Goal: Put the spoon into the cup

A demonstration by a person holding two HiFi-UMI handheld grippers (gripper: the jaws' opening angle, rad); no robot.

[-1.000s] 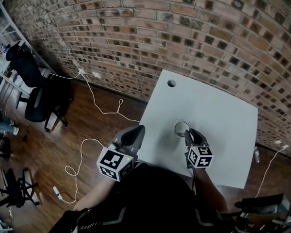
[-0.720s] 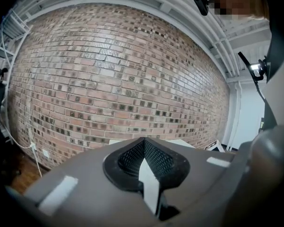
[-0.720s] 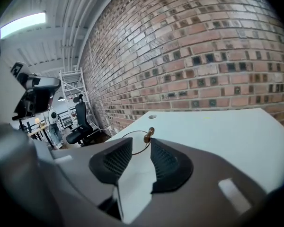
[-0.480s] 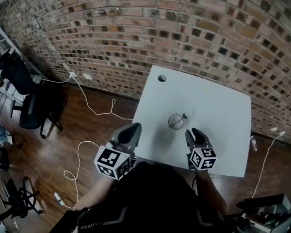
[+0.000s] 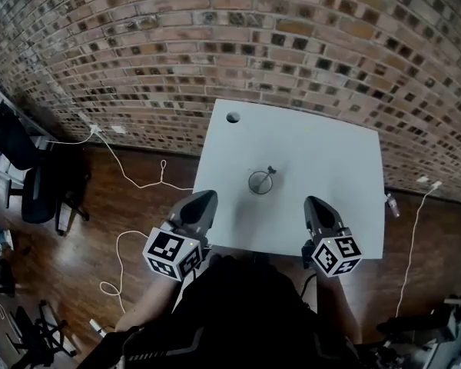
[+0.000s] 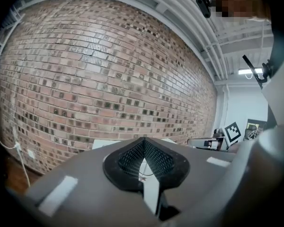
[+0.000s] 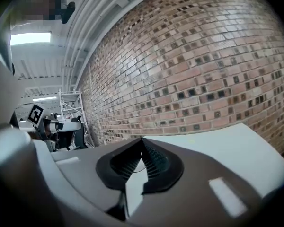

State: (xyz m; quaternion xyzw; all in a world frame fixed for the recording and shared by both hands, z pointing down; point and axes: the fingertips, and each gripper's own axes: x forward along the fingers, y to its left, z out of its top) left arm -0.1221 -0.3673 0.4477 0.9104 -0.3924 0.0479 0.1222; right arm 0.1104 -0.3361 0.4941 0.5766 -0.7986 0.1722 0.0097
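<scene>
A small clear cup [image 5: 259,182] stands near the middle of the white table [image 5: 323,152]. The spoon [image 5: 269,172] rests in it, its handle leaning out over the far right rim. My left gripper [image 5: 202,200] hovers at the table's near left edge, jaws together and empty. My right gripper [image 5: 316,204] is over the near edge, to the right of the cup and apart from it. Its jaws have just been closing, with nothing between them. In the left gripper view the gripper [image 6: 143,143] shows shut pads, and the right gripper view shows the same for that gripper [image 7: 142,143].
A round hole [image 5: 232,118] sits in the table's far left corner. A brick wall [image 5: 292,44] runs close behind the table. White cables [image 5: 142,183] lie on the wooden floor at left, near a black office chair [image 5: 38,191].
The right gripper has let go of the spoon at the cup and drawn back toward the near edge, shutting. The spoon now stands in the cup. The left gripper has barely shifted.
</scene>
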